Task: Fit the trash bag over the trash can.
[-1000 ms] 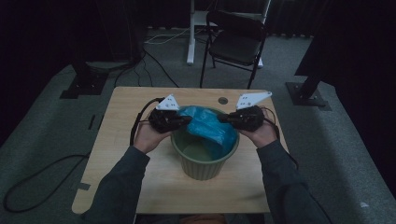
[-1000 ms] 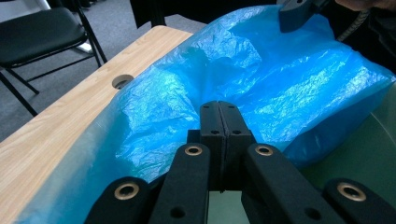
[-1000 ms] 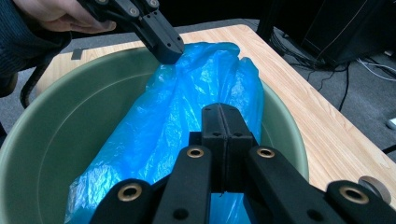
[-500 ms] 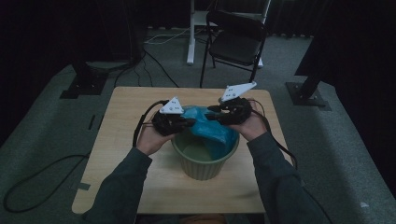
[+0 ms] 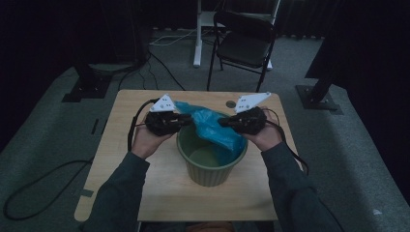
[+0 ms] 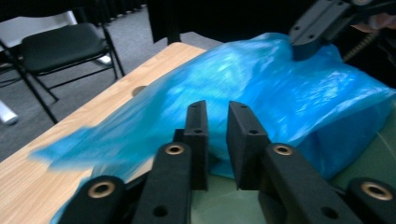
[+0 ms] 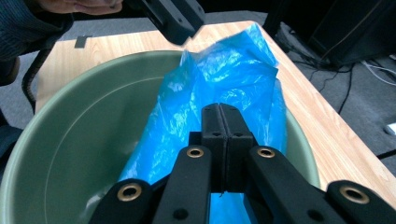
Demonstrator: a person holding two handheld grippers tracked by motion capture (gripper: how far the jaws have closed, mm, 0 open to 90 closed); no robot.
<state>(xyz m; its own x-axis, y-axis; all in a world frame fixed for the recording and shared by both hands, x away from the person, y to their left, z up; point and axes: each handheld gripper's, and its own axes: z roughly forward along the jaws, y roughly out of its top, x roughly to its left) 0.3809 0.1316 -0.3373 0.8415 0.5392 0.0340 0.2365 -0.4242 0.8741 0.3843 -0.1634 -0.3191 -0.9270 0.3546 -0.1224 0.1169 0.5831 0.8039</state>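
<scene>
- Left tongs (image 6: 216, 122): jaws a little apart, just been opening; a narrow gap shows between the two black pads, nothing pinched. The blue plastic bag (image 6: 261, 88) lies right past the tips; contact with it cannot be told.
- Right tongs (image 7: 226, 122): jaws pressed together, just been closing; blue film lies around and behind the tips. Whether a fold is caught between the pads cannot be made out, as the seam looks black all the way.
- High view: left tongs (image 5: 186, 119) at the bag's left end, right tongs (image 5: 223, 123) at its right side, both over the far rim of the pot.
- Count: two tongs, two hands, one bag, one pot, one surface, one chair.
- Bag (image 5: 212, 126): crumpled, stretched between the two tongs, draped over the far rim of the green ribbed pot (image 5: 211, 170); its right part hangs down inside the pot, its left end trails onto the surface.
- Pot (image 7: 88, 135): round, sage green, standing near the middle of the wooden surface (image 5: 121, 159); its floor is partly hidden by the bag.
- Surface has one round cable hole (image 5: 231, 104) near the far edge.
- Folding chair (image 5: 244, 41): black, on the floor beyond the surface.
- Room is dim; the bag's left end is motion-blurred in the left gripper view; the person's forearms are cut off at the bottom of the high view.
</scene>
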